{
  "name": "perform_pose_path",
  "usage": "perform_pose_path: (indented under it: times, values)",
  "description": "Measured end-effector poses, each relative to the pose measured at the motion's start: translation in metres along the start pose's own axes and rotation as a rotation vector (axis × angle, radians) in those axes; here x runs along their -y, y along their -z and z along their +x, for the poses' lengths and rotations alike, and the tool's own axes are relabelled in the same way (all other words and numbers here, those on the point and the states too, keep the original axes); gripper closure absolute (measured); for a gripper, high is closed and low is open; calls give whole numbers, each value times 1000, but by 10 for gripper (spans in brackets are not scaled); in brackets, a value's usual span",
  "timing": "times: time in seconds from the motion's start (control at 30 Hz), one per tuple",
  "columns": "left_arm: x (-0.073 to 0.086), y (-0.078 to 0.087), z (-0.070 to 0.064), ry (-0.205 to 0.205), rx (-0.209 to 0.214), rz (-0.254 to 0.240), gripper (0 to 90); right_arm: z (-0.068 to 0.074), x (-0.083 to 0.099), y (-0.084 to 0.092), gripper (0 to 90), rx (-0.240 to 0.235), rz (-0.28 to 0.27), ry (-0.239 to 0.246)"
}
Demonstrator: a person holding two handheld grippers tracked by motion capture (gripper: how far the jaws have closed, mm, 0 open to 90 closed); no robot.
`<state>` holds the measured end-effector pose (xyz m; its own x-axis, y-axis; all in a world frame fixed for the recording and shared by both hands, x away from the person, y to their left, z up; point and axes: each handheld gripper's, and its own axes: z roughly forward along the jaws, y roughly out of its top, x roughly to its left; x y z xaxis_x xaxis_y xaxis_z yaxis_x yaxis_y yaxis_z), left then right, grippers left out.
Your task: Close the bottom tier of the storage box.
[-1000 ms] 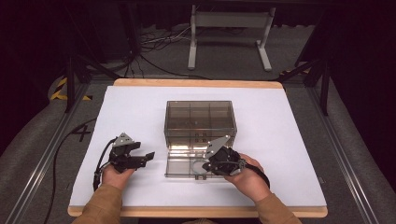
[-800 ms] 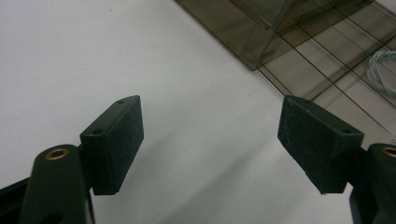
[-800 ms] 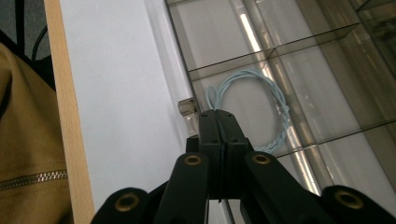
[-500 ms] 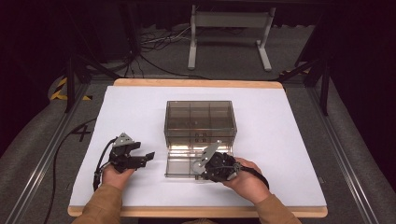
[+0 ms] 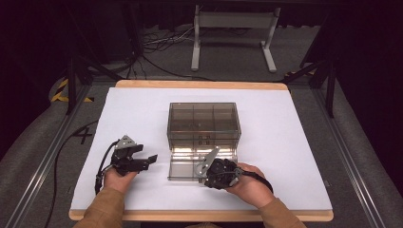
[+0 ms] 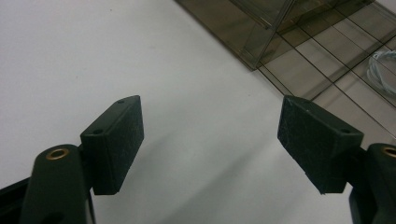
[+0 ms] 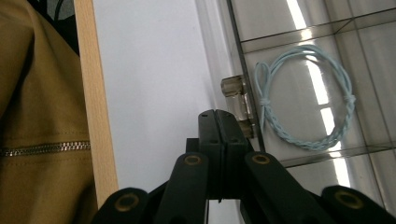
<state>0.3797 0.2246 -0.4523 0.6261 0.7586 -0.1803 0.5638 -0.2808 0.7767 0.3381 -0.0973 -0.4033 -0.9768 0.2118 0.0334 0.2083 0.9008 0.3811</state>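
Note:
A smoky clear compartment box (image 5: 203, 118) stands mid-table, and a flat clear gridded panel (image 5: 183, 170) lies in front of it. A coil of light blue cord (image 7: 306, 100) shows at that panel, and a bit of the cord (image 6: 382, 70) shows in the left gripper view. My right gripper (image 5: 203, 175) is shut with nothing between its jaws. Its tip (image 7: 218, 114) sits just short of the panel's small clear latch (image 7: 235, 89). My left gripper (image 5: 146, 154) rests open on the white sheet to the box's left, its pads (image 6: 116, 140) wide apart and empty.
The white sheet (image 5: 285, 142) covers a wooden table whose front edge (image 7: 95, 102) runs beside my right gripper. A tan sleeve (image 7: 37, 116) lies past that edge. Cables and a metal stand (image 5: 233, 33) are on the floor behind.
My right gripper has drifted slightly toward the table's front edge and turned a little, still shut. The left gripper has not moved.

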Motion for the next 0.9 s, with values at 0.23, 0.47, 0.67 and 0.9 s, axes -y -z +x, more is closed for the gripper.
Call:
perform_pose_path:
  times: [0.23,0.47,0.67,0.9]
  values:
    - [0,0,0,1,1,2,235,2,-1,-6,900,-13,33,10]
    - [0,0,0,1,-1,2,236,3,-1,-11,900,-14,54,18]
    - [0,0,0,1,-1,3,236,2,-1,-14,900,-4,60,14]
    - [0,0,0,1,-1,3,236,1,-2,-15,900,18,47,19]
